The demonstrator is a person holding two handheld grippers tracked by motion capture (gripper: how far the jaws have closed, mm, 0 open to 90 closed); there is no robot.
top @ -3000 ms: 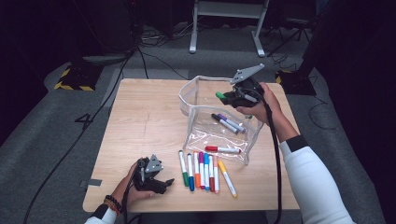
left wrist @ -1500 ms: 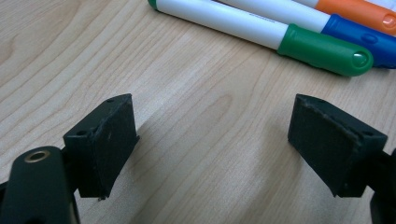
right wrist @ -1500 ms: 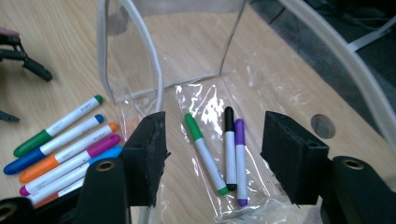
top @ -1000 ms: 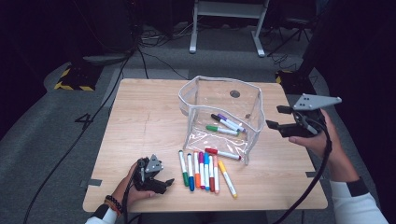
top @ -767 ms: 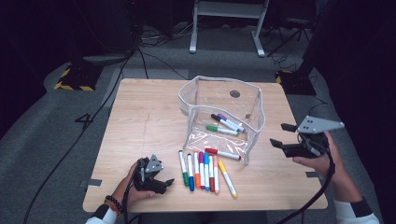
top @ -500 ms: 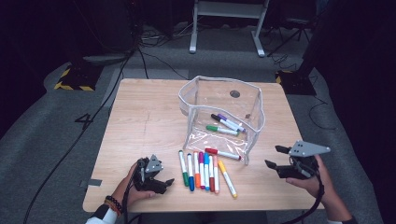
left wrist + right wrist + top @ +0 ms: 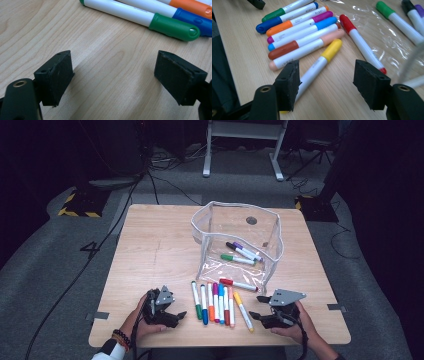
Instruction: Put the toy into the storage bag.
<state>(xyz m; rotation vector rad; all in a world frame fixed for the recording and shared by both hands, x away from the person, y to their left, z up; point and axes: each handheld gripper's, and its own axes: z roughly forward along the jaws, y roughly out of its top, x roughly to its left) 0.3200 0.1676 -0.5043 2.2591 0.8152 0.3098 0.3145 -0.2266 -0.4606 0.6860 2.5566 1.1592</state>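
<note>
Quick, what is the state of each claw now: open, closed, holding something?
Left claw: open, holding nothing, bare table between its jaws.
Right claw: open, holding nothing; jaws just been closing a little, yellow marker lies untouched by them.

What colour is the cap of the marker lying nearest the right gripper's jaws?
Yellow cap on a white barrel; clearest in the right gripper view.

Take the pouch [image 7: 239, 239] near the middle of the table [image 7: 150, 245] as your landmark. Three markers [image 7: 241, 253] lie inside it. On its near flap lies one marker [image 7: 239, 284], and just before that a row of markers [image 7: 216, 302] rests on the table. Your left gripper [image 7: 170, 312] sits left of the row, your right gripper [image 7: 257, 307] right of it.
</note>
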